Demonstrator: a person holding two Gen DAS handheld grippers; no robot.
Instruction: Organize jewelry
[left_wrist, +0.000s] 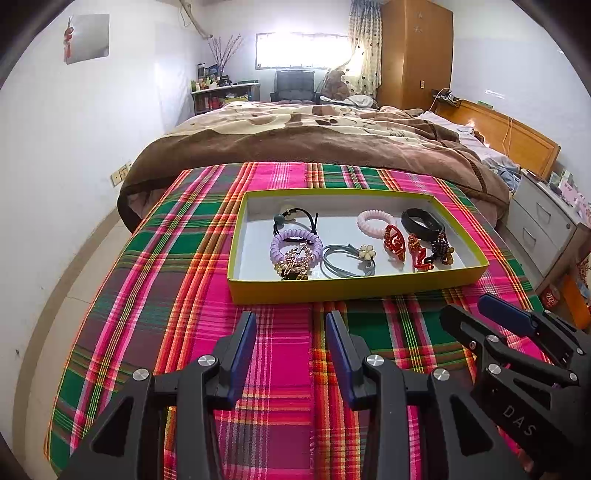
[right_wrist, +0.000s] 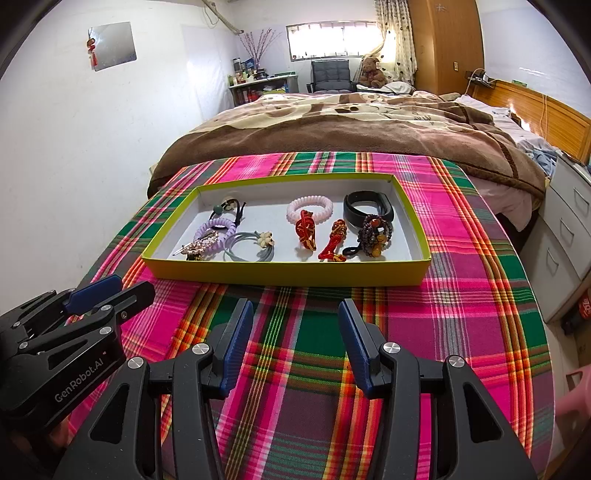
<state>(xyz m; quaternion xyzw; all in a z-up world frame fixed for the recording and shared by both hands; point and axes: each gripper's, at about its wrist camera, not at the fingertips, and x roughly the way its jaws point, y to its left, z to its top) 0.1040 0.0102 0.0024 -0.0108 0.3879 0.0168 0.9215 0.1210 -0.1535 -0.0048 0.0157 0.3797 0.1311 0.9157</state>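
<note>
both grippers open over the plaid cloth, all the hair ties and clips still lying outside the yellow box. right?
Not quite. Both grippers, left and right, are open over the plaid cloth, but the hair ties and clips lie inside the yellow box, not outside it. Both wrist views show this.

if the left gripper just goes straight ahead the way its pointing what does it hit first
Most likely the near yellow wall of the tray. The left gripper is open and empty over the plaid cloth, with only bare cloth between its fingertips and that wall. If it travels above the rim, the gold hair clip looks closest; its height is unclear.
</note>
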